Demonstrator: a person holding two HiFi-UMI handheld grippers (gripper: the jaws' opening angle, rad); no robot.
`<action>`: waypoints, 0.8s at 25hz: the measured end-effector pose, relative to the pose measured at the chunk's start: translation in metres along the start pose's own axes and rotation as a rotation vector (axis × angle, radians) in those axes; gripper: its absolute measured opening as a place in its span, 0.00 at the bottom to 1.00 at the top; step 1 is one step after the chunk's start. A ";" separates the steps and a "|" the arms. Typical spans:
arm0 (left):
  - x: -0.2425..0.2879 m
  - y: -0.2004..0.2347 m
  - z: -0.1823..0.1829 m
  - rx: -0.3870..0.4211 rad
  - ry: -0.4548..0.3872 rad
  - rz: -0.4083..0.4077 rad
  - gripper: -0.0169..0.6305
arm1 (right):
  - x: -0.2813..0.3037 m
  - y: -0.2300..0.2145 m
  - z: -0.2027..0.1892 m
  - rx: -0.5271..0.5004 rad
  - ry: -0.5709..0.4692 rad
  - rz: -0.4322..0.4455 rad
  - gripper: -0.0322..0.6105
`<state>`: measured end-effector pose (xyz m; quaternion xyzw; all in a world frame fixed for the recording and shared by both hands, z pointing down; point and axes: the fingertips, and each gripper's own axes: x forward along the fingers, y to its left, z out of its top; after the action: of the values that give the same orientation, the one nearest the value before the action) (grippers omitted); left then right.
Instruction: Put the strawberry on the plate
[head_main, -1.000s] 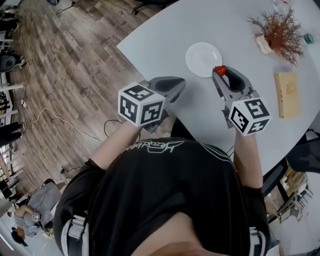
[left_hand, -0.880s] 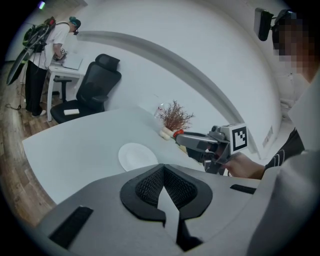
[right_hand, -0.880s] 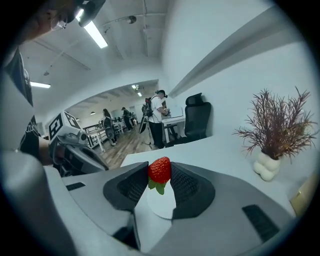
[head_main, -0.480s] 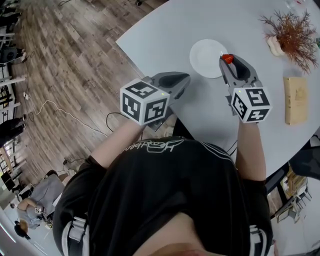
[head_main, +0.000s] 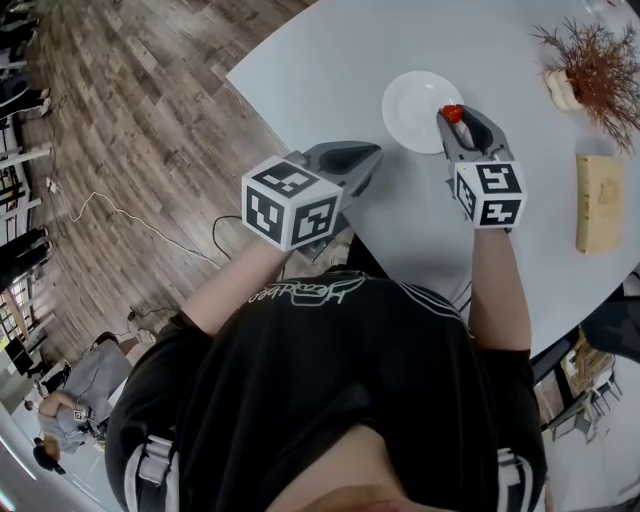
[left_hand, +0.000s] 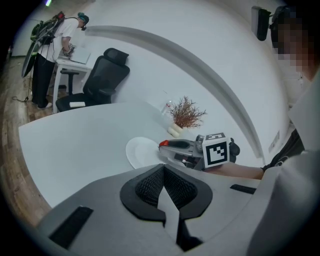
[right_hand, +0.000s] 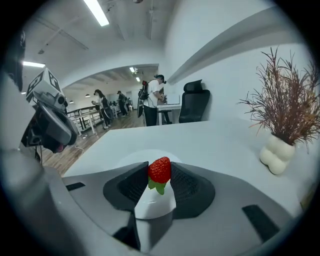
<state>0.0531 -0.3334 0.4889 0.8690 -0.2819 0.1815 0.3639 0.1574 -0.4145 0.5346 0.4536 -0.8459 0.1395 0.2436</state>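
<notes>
Right tool (head_main: 453, 117) grips one strawberry (right_hand: 159, 170) above one plate (head_main: 412, 100)

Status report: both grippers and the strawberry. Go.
Right gripper shut on strawberry, poised over plate rim. Left gripper shut, empty, held back. Plate bare, nothing in the way.

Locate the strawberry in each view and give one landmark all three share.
Head view: strawberry upper right, in the right gripper's jaws, at the plate's right rim.
Left gripper view: strawberry near centre, a red tip at the other gripper's front, beside the plate.
Right gripper view: strawberry at centre, clamped between the jaws.
Shared landmark: the dried plant.
</notes>
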 end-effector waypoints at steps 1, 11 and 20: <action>0.000 0.001 0.000 -0.001 0.000 0.000 0.04 | 0.002 0.001 -0.003 -0.014 0.010 -0.003 0.26; 0.003 0.002 -0.004 -0.016 0.000 -0.004 0.04 | 0.015 0.006 -0.026 -0.123 0.109 -0.018 0.26; -0.001 0.001 -0.010 -0.035 -0.008 0.004 0.04 | 0.016 0.006 -0.033 -0.155 0.146 -0.028 0.26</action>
<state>0.0502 -0.3263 0.4958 0.8627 -0.2881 0.1740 0.3775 0.1543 -0.4078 0.5706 0.4338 -0.8277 0.1029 0.3409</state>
